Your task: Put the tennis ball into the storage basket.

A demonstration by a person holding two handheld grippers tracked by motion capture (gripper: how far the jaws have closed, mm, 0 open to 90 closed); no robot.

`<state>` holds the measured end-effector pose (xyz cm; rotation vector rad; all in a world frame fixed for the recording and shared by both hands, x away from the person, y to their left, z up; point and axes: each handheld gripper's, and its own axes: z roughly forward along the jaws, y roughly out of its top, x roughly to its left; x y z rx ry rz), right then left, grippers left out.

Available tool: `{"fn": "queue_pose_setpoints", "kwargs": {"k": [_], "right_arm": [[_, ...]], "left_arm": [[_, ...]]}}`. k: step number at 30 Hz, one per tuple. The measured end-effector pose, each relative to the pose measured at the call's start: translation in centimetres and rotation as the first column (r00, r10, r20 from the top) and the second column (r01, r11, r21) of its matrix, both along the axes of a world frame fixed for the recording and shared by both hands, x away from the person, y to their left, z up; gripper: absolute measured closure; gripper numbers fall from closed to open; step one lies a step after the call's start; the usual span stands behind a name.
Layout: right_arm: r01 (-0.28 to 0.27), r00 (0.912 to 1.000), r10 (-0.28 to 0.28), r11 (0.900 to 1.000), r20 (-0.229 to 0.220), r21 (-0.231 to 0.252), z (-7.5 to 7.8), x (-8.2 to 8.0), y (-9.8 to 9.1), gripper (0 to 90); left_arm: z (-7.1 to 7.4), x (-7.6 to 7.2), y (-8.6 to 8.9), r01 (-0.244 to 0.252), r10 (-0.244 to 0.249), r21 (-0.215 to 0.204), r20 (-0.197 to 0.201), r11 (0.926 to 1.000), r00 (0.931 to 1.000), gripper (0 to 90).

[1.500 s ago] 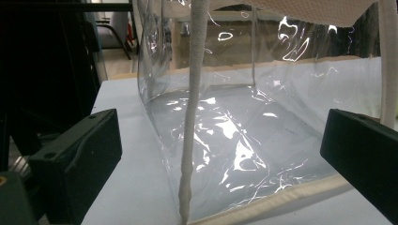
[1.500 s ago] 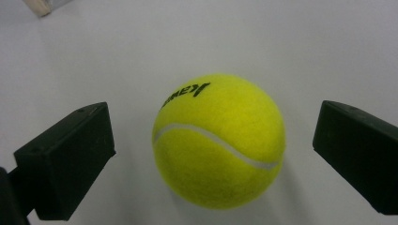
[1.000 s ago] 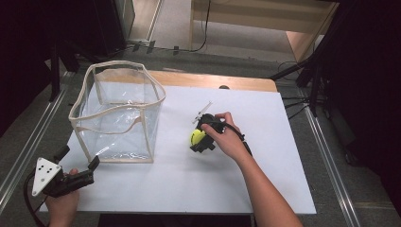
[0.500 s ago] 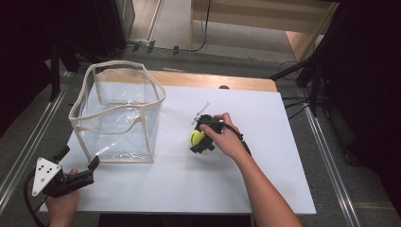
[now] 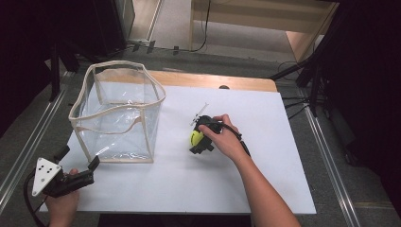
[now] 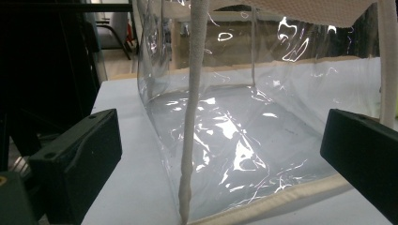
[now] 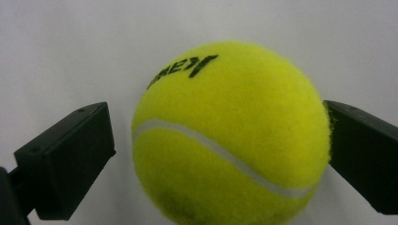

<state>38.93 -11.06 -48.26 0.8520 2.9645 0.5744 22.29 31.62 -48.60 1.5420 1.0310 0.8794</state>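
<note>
Right tool [image 5: 199, 138] sits near the middle of the white surface [image 5: 283, 179], gripped from above by the person's right hand [image 5: 226, 139], with its black cable running back along the forearm. Between its jaws is a yellow tennis ball [image 5: 195, 137]. In the right gripper view the ball [image 7: 230, 136] bulges large between the two black jaws: the jaw on the right of that view touches the felt, while the one on the left stands a little apart from it, so the jaws are spread around the ball and not clamped on it. Black lettering runs across the top of the ball and a white seam curves across its front. The ball rests on the white surface.

Left tool [image 5: 78, 175] lies at the near left corner of the surface, held in the person's left hand [image 5: 61, 203], with the grey three-cornered plate [image 5: 43, 174] on top of it. Its jaws are spread wide and hold nothing. They point toward a clear plastic bag [image 5: 118, 120] with cream fabric trim, which stands upright and open-topped on the left part of the surface, well apart from the ball. In the left gripper view the bag's near corner seam [image 6: 192, 112] rises between the two jaws, and the clear wall [image 6: 263, 140] shows glare and wrinkles.
</note>
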Motion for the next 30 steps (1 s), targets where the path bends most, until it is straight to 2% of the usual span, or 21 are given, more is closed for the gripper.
{"fn": "queue_pose_setpoints", "kwargs": {"k": [4,5,6,30], "right_arm": [[-0.002,1.0,0.002,0.9999,-0.007,0.014,0.01,0.03,-0.04,1.6],[0.011,0.9999,-0.011,0.9999,0.008,0.013,0.06,-0.01,-0.06,14.0],[0.029,0.9991,-0.03,0.9995,0.029,0.009,0.17,-0.06,-0.05,21.3],[-0.005,0.9998,0.005,1.0,0.018,-0.004,0.29,-0.01,0.38,23.2]], "left_arm": [[0.0,-0.01,-0.01,-0.001,0.001,-0.001,0.0,1.0,1.0,0.0],[0.0,0.0,-0.01,0.0,0.0,-0.001,0.0,1.0,1.0,0.0],[0.0,0.0,-0.02,-0.001,0.001,-0.001,0.001,1.0,1.0,0.0],[0.0,-0.01,0.02,-0.001,0.001,-0.004,0.001,1.0,1.0,0.0]]}}
